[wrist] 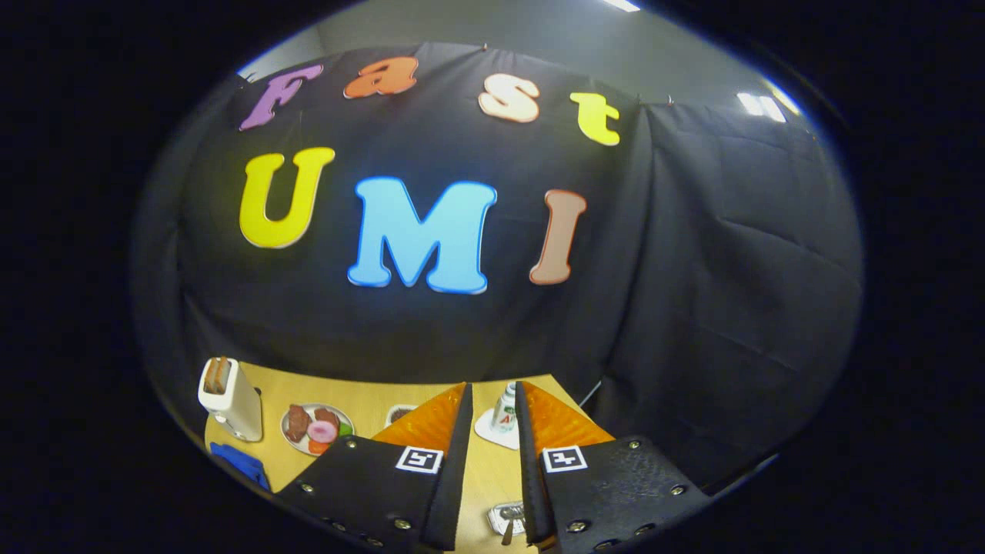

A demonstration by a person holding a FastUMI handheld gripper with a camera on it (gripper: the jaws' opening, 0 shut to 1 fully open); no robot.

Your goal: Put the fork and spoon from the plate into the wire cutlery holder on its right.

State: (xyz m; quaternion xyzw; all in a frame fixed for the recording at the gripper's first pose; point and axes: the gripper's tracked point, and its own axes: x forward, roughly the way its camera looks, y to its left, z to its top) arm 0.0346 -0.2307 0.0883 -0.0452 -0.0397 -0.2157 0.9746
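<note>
My gripper is held high above the wooden table, its fingers open with a narrow gap and nothing between them. Low in that gap, close under the fingers, lies a small pale plate. A piece of cutlery with a dark handle rests on it. The right finger covers part of the plate, so I cannot tell fork from spoon.
Beyond the fingertips a small bottle stands on a white coaster. Further left are a small bowl, a plate of food, a white toaster holding toast, and a blue cloth. Black cloth walls close the booth.
</note>
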